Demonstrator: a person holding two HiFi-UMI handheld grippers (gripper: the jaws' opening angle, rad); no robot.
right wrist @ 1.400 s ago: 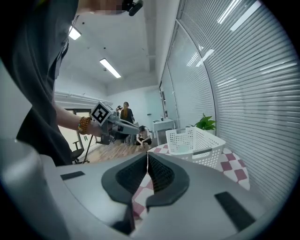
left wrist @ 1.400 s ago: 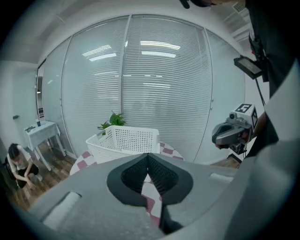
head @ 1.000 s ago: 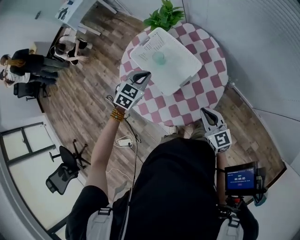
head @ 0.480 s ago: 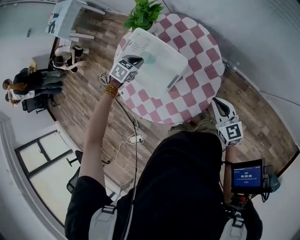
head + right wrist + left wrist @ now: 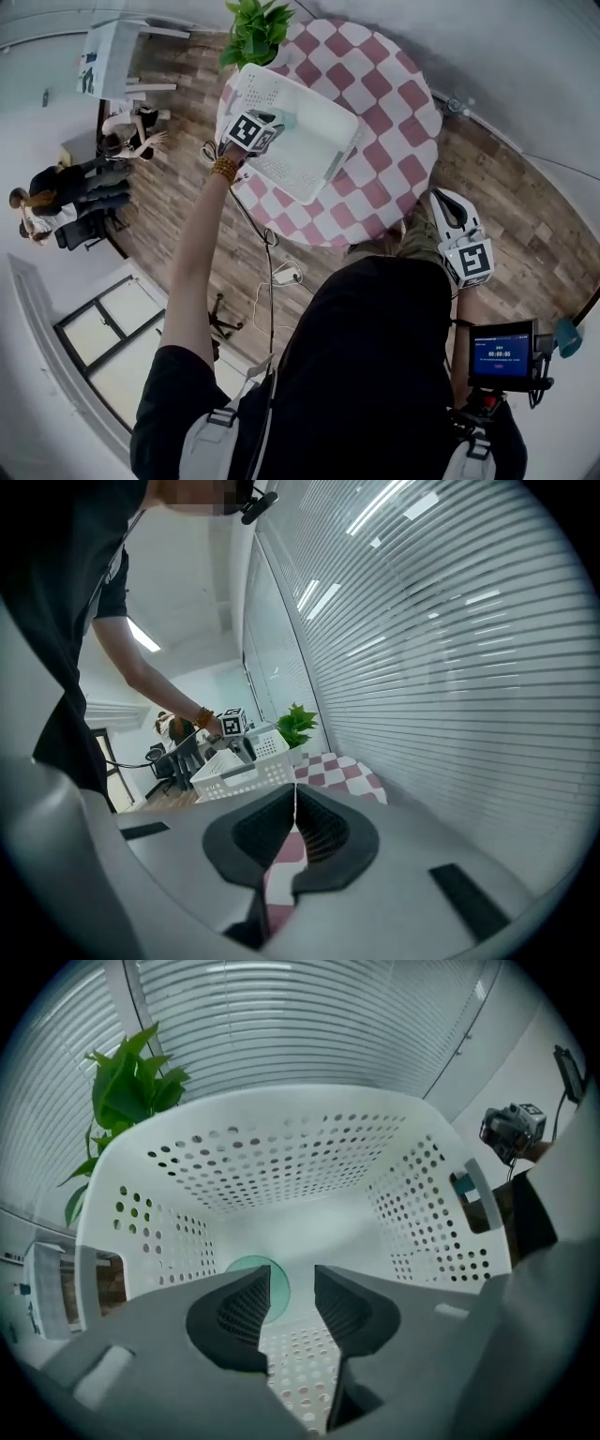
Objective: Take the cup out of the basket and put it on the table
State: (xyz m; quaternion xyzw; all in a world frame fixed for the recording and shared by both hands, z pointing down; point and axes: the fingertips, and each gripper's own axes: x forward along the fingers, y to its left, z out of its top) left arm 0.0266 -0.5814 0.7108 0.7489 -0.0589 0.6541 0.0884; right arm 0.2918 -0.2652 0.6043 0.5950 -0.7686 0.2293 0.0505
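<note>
A pale green cup (image 5: 253, 1282) stands on the floor of the white perforated basket (image 5: 281, 1171), partly hidden behind my left finger. My left gripper (image 5: 292, 1299) points straight down into the basket. Its jaws have just been opening and stand open with nothing between the pads. From the head view, the left gripper (image 5: 275, 123) hangs over the basket (image 5: 314, 159) beside the cup (image 5: 287, 119). My right gripper (image 5: 294, 803) is shut and empty. It sits at the near edge (image 5: 439, 202) of the round checked table (image 5: 384, 103).
A potted plant (image 5: 255, 28) stands at the table's far edge behind the basket. Slatted blinds (image 5: 450, 649) line the wall past the table. People and office chairs (image 5: 66, 197) occupy the wooden floor at left. A small screen (image 5: 502, 352) hangs by my right side.
My left gripper has moved from the basket's near left side to over it and sunk inside, and its jaws have opened. The right gripper has shifted a little along the table's near edge.
</note>
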